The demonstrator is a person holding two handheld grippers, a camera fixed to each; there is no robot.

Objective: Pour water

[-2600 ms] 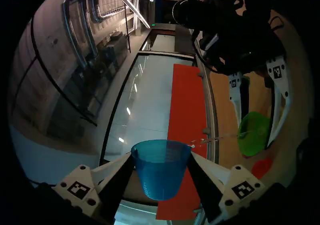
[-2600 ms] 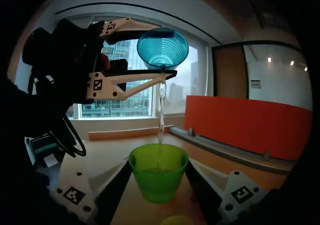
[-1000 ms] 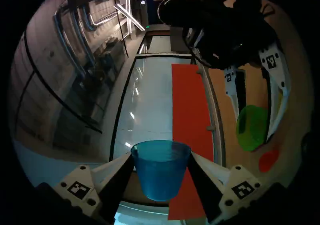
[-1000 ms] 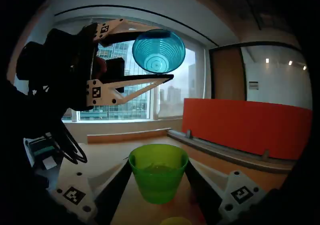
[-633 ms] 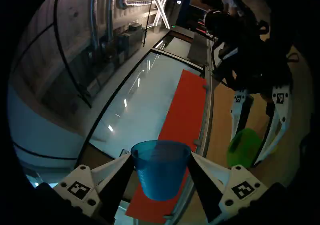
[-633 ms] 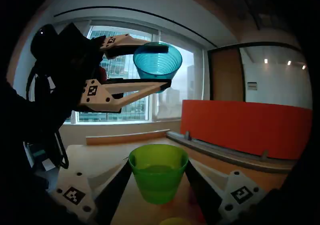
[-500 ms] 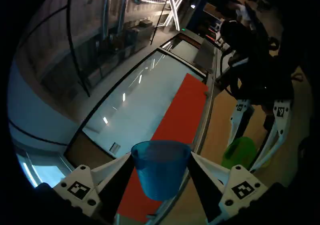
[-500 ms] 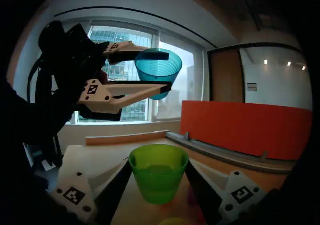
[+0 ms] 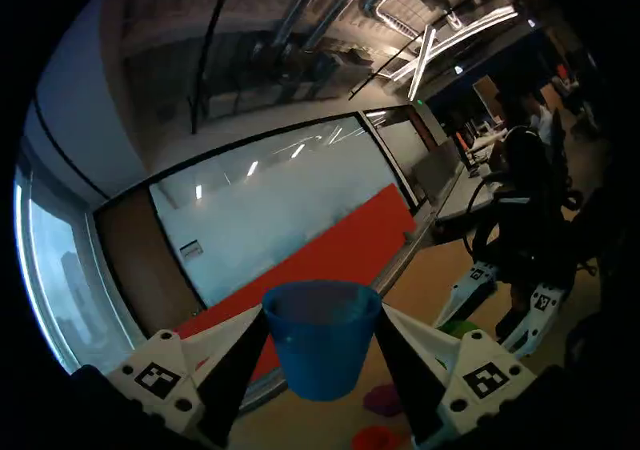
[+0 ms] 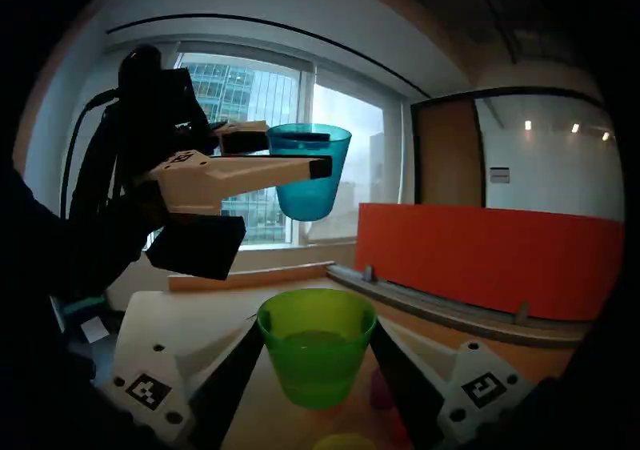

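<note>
Right gripper (image 10: 317, 328): we squeeze the clear green plastic cup (image 10: 317, 358), water inside, low by the pale table (image 10: 200, 310).
Left gripper (image 9: 320, 322): we squeeze the clear blue plastic cup (image 9: 322, 350), upright, higher up.
Danger: a loose squeeze drops a cup; a tilt spills water.

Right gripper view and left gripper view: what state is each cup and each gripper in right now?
blue cup: upright, held in the air, no water running from it
green cup: upright, part full of water
left gripper: shut on the blue cup
right gripper: shut on the green cup
</note>
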